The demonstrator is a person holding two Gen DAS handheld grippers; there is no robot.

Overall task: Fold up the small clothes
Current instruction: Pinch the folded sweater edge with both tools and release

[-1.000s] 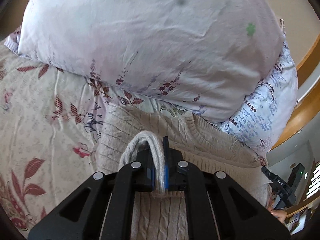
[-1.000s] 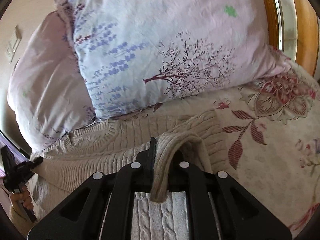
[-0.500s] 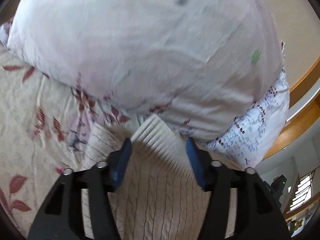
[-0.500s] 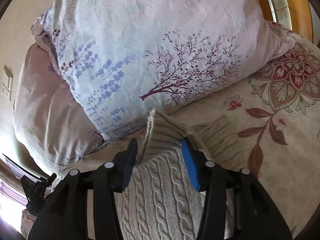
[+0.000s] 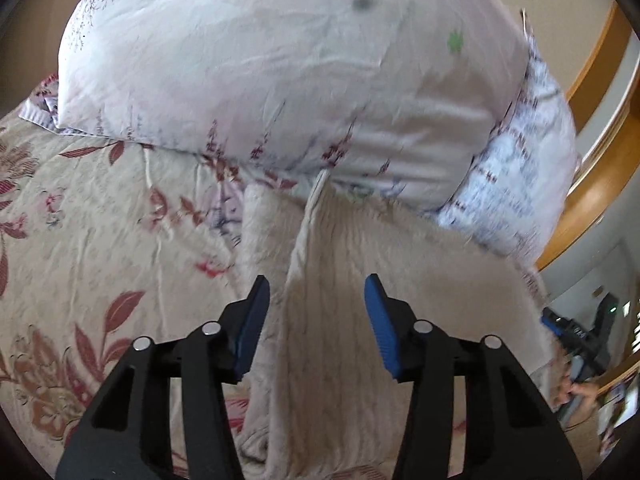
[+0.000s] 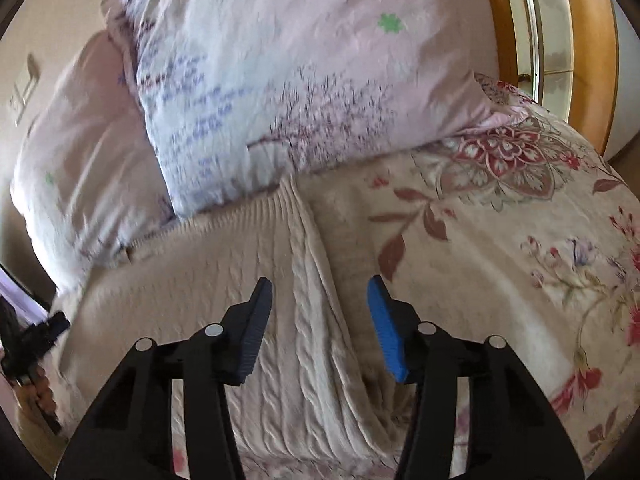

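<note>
Left to right. Left gripper (image 5: 316, 296): jaws spread wide and grasping nothing; it hangs above the left side of the cream cable-knit sweater (image 5: 344, 320), whose folded edge runs from between the blue pads (image 5: 250, 332) up toward the pale pillow (image 5: 280, 72). The sweater lies on the flowered bedspread (image 5: 80, 216), its far end touching the foot of the pillows — a placement that gives both tools a broad, soft, flat area to fold upon. Right gripper (image 6: 320, 296): jaws likewise parted and empty, poised over the sweater's right side (image 6: 308, 280); here a ribbed band meets the tree-printed pillow (image 6: 304, 80), and a cabled strip lies lengthwise over the body, judged to be a sleeve or side panel folded inward. The two tools sit at matching stations on opposite edges — the symmetry suits a garment folded evenly from both sides; the released jaws suggest that the fold now rests under its own weight. The thick knit should keep its crease poorly, so the next grip probably calls for a full bite on the doubled edge. A wooden frame (image 6: 588, 40) bounds the bed at far right.
</note>
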